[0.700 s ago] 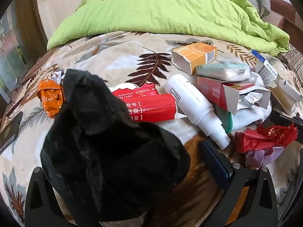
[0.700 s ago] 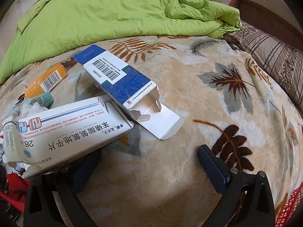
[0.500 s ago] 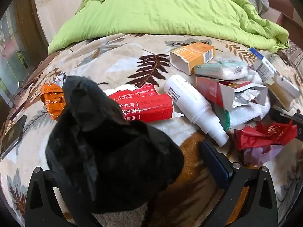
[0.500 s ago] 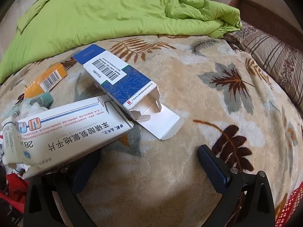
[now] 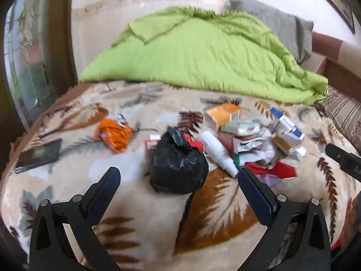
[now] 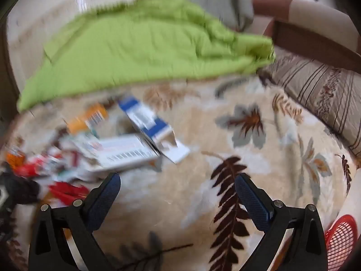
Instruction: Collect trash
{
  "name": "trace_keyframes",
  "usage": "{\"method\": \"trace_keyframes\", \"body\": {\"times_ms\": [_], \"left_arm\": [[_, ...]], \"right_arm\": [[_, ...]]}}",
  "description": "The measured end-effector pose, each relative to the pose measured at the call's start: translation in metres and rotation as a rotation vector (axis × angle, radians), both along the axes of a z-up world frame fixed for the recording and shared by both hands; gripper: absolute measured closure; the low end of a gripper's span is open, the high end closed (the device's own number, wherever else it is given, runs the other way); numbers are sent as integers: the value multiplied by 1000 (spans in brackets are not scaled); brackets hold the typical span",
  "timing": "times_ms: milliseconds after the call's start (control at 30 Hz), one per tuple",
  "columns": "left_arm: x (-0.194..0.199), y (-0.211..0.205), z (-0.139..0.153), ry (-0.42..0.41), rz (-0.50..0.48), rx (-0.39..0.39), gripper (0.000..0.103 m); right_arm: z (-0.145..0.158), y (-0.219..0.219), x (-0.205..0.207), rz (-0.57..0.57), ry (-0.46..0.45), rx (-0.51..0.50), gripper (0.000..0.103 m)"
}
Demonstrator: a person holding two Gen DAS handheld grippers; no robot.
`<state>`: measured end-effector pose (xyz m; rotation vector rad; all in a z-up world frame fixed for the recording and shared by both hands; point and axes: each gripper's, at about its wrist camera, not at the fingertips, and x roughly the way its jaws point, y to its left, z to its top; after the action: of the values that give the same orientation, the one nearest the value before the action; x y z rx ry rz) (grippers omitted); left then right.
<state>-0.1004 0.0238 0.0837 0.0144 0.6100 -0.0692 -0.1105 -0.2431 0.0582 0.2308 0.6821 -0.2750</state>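
Observation:
A crumpled black plastic bag [image 5: 178, 164] lies on the leaf-patterned blanket [image 5: 140, 203], just ahead of my left gripper [image 5: 177, 172], whose jaws stand wide open and touch nothing. Behind the bag lies scattered trash: an orange wrapper [image 5: 114, 135], a white bottle [image 5: 217, 152], an orange box [image 5: 223, 115], a blue-and-white box [image 5: 285, 124] and red paper [image 5: 270, 169]. My right gripper [image 6: 177, 180] is open over bare blanket. In its blurred view a blue box [image 6: 149, 122] and a long white box [image 6: 121, 153] lie ahead to the left.
A green quilt [image 5: 198, 56] is heaped at the far end of the bed, with a striped pillow [image 6: 320, 94] to the right. A dark phone [image 5: 38, 154] lies near the left edge. A red mesh basket [image 6: 340, 239] shows at lower right.
Both grippers have drawn back and up from the bed, so more of it shows. The black bag, earlier close over the left finger, now lies farther ahead on the blanket. The right view is motion-blurred.

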Motion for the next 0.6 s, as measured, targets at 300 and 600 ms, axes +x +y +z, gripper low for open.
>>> {"method": "trace_keyframes", "body": {"times_ms": [300, 600], "left_arm": [[-94, 13, 23, -111, -74, 1, 0], [-107, 0, 20, -142, -62, 41, 0]], "right_arm": [[37, 23, -92, 126, -180, -10, 0], [36, 41, -135, 132, -212, -152, 0]]}}
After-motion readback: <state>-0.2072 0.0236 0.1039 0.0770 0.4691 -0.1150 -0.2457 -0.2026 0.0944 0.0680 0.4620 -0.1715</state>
